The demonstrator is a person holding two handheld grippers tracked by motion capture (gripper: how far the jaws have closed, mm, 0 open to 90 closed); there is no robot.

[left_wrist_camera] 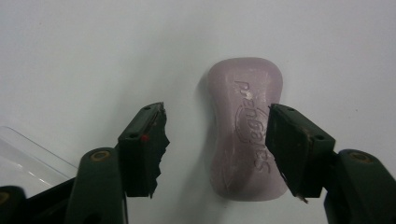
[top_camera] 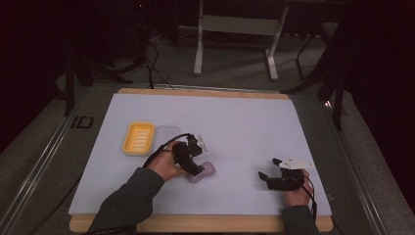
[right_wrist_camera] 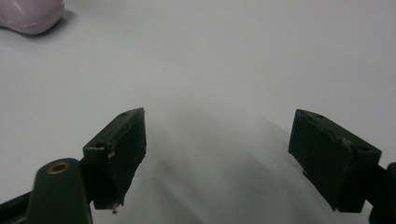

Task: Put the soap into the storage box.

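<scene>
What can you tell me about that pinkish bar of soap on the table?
The soap bar is pale lilac-pink, rounded, narrower at its waist, with raised lettering pressed into its top. It looks smooth and slightly scuffed. It lies flat on the white table, between the open jaws of the left gripper; the right-hand jaw overlaps its edge, the other stands clear.

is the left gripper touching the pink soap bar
Cannot tell. In the left gripper view the left gripper has one pad clear of the soap bar; the other overlaps its edge.
</scene>
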